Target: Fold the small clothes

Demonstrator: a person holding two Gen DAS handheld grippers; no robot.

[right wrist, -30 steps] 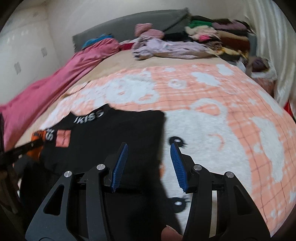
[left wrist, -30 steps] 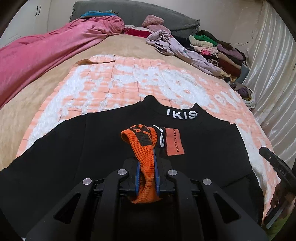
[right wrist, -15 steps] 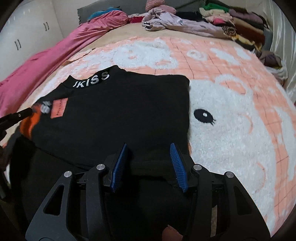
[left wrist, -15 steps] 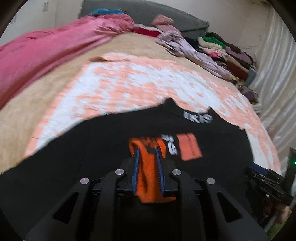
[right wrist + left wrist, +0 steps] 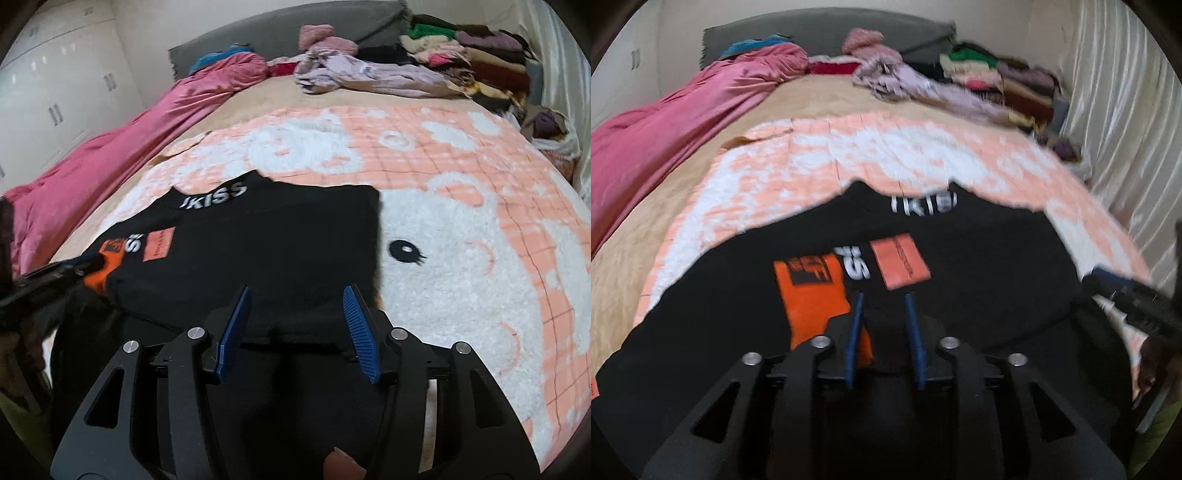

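Observation:
A black top (image 5: 979,266) with white collar lettering lies flat on the peach-and-white blanket (image 5: 886,147). Its orange cuff (image 5: 809,295) rests on the chest, just left of my left gripper (image 5: 882,299). That gripper's jaws are opening, and only black cloth shows between the blue pads. In the right wrist view the black top (image 5: 277,236) fills the middle. My right gripper (image 5: 297,290) hovers wide over its folded near edge, jaws opening slightly, pads touching nothing. The left gripper (image 5: 55,273) shows at the left by the orange cuff (image 5: 98,277).
A pink quilt (image 5: 110,147) runs along the left side of the bed. Piled clothes (image 5: 461,55) and a lilac garment (image 5: 369,74) lie by the grey headboard (image 5: 295,37). A pale curtain (image 5: 1126,110) hangs on the right, and white wardrobe doors (image 5: 55,92) stand on the left.
My left gripper has let go of the orange cuff, which now lies flat on the top beside its fingers. My right gripper has moved from over the blanket onto the top's near edge.

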